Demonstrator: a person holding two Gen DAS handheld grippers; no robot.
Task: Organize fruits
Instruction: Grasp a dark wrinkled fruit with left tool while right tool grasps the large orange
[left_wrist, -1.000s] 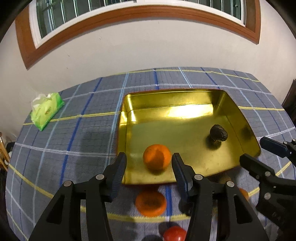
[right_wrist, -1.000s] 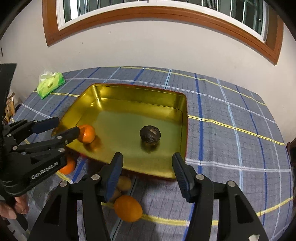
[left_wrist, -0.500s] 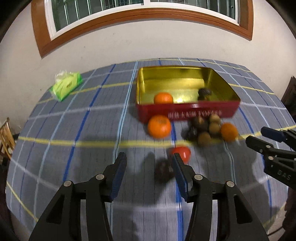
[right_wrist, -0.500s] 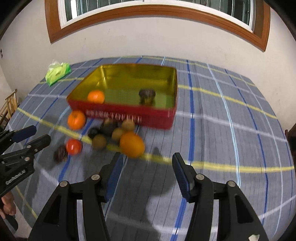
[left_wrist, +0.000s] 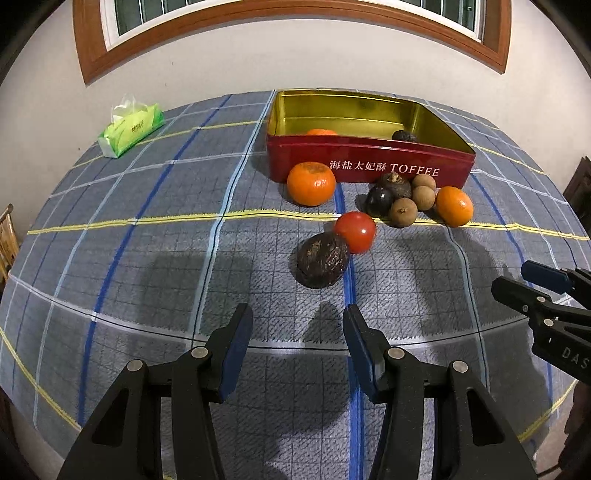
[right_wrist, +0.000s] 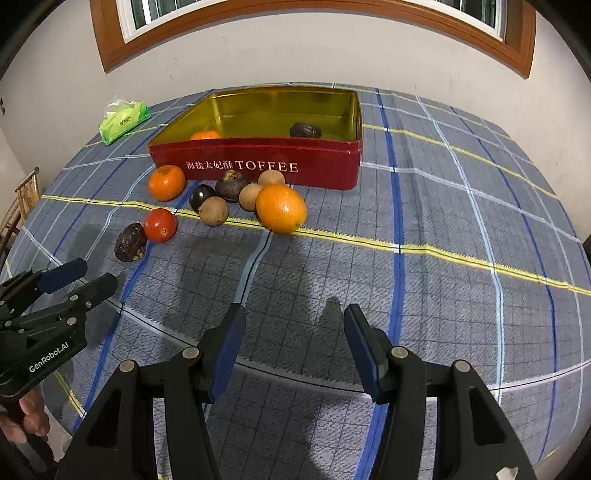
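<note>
Left gripper (left_wrist: 297, 328) jaws apart, empty, near side of wrinkled dark fruit (left_wrist: 322, 261), not touching. Right gripper (right_wrist: 293, 326) likewise apart, empty, above checked tablecloth (right_wrist: 443, 295).

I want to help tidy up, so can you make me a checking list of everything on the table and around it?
Surface: table under a blue-grey checked cloth, flat.
Job's things: red toffee tin, open, holding one orange fruit and one dark wrinkled fruit. Outside, in front of it: two orange fruits, a red tomato, a dark wrinkled fruit touching the tomato, and a cluster of small brown and dark fruits.
Clutter: green tissue pack, far left.
Grippers: left gripper and right gripper both open, holding nothing, short of the fruit.
Cables: nothing seen.
Surroundings: pale wall, wood-framed window, part of a wooden chair at left.
</note>
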